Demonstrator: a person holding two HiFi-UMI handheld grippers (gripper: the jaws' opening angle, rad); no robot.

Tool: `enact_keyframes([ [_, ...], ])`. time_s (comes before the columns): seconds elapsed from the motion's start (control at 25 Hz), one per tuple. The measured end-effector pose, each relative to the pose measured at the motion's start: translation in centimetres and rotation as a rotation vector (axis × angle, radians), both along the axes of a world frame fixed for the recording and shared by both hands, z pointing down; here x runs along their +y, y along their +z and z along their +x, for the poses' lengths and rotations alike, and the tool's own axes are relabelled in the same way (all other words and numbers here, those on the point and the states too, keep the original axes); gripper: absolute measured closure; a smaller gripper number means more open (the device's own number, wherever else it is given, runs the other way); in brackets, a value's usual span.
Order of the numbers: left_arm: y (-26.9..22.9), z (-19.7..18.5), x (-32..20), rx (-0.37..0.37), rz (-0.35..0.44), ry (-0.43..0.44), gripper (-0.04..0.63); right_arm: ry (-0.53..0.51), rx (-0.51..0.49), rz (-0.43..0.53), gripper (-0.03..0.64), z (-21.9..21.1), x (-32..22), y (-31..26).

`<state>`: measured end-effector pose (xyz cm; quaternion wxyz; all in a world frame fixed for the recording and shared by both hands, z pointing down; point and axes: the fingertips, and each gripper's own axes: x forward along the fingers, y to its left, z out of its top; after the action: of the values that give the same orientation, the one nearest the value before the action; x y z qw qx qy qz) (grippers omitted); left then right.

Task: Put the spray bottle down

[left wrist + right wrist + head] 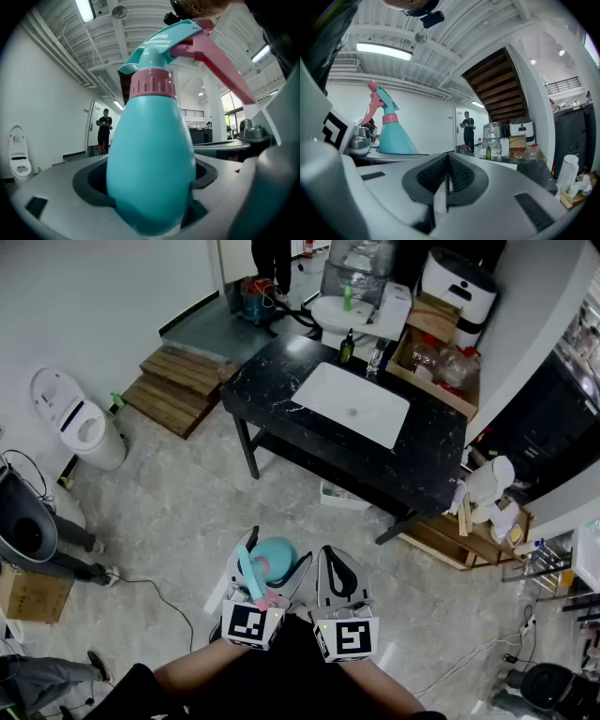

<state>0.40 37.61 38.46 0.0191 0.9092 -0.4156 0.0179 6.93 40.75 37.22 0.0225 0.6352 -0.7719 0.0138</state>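
A teal spray bottle (pixel 273 561) with a pink collar and pink trigger stands upright between the jaws of my left gripper (pixel 278 551), which is shut on its wide body. In the left gripper view the spray bottle (pixel 150 159) fills the middle, trigger pointing up and right. My right gripper (pixel 331 557) hangs just to the right of it, level, with nothing in it. In the right gripper view its jaws (pixel 447 183) meet in a thin line, and the bottle (pixel 392 134) shows at the left. Both grippers are held in the air over the tiled floor.
Ahead stands a black counter (pixel 272 381) with a white sink (pixel 352 405) and small bottles (pixel 347 346) at its back edge. A white toilet (pixel 80 424) is at the left, wooden pallets (pixel 178 381) beyond it. A person in black (pixel 467 128) stands far back.
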Motion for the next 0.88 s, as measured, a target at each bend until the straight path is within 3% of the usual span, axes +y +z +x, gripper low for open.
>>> enact_keyframes([
  [0.28,0.3,-0.8,-0.1,-0.003,-0.006,-0.038,0.153,0.038,-0.111,-0.007,0.603,1.6,0.3,0.6],
  [0.6,0.5,-0.7,-2.1,-0.01,0.001,-0.042,0.153,0.051,-0.124,0.01,0.601,3.1,-0.6,0.6],
  [0.88,1.0,0.6,-5.0,-0.008,-0.012,-0.009,0.153,0.037,-0.131,-0.034,0.601,3.5,-3.1,1.7],
])
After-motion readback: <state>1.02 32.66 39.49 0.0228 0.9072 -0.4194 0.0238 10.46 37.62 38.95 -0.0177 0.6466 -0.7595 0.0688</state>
